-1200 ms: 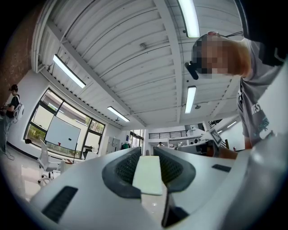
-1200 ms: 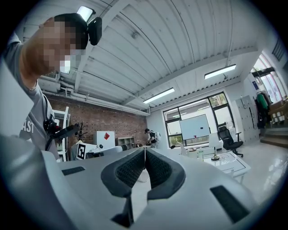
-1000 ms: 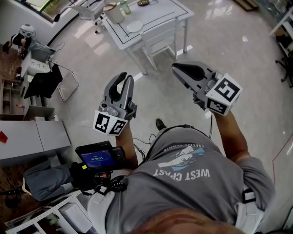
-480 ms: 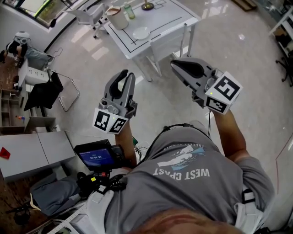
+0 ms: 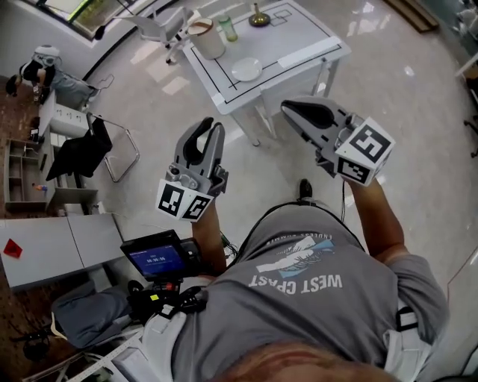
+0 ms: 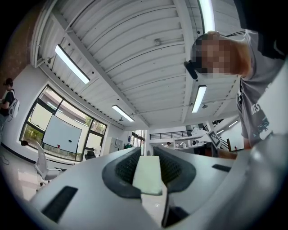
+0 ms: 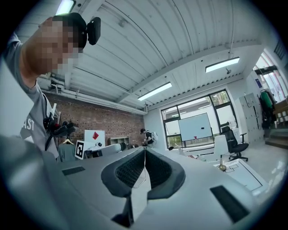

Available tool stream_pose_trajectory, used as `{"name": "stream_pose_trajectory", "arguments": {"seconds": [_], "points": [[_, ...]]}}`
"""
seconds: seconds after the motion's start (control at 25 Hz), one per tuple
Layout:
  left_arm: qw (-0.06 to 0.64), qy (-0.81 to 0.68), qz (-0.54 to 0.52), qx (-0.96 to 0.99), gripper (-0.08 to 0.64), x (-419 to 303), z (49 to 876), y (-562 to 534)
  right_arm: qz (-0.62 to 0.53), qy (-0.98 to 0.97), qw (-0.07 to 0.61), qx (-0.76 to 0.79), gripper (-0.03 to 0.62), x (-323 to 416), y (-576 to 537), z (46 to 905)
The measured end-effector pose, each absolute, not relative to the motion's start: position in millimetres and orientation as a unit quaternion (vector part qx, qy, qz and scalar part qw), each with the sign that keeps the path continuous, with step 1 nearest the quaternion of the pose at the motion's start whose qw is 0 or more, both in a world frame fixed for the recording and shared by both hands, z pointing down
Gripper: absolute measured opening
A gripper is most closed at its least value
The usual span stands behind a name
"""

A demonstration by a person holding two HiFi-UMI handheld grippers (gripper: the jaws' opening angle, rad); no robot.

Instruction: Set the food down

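No food shows in either gripper or anywhere in these views. In the head view my left gripper (image 5: 208, 127) is held up in front of my chest, jaws together and empty. To its right my right gripper (image 5: 293, 110) is also raised, shut and empty. Ahead stands a white table (image 5: 299, 41) carrying a white plate (image 5: 246, 70), a pale jug (image 5: 206, 37), a green glass (image 5: 228, 28) and a small brass piece (image 5: 258, 16). The left gripper (image 6: 146, 157) points up at the ceiling. The right gripper (image 7: 145, 150) faces the windows, with the table's corner (image 7: 245, 173) at lower right.
A black chair (image 5: 82, 149) and grey cabinets (image 5: 52, 246) stand on the left, and a white chair (image 5: 160, 26) behind the table. A person (image 5: 45, 63) sits at far left. A device with a blue screen (image 5: 157, 260) hangs at my waist. Glossy floor lies between me and the table.
The white table has slid down and to the right in the head view, coming nearer. Both grippers keep the same raised, shut pose.
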State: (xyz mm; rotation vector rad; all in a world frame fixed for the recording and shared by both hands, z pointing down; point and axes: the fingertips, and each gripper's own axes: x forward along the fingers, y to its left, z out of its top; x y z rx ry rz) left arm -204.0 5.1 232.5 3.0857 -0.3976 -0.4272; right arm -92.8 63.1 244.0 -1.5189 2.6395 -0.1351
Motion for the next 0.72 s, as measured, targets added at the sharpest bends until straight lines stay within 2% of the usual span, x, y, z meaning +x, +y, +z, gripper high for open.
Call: {"name": "stream_pose_trajectory", "arguments": {"seconds": [0.72], "points": [[-0.019, -0.192, -0.125, 0.973, 0.092, -99, 239, -123, -0.038, 0.897, 0.044, -0.438, 0.006, 6, -73, 240]]}}
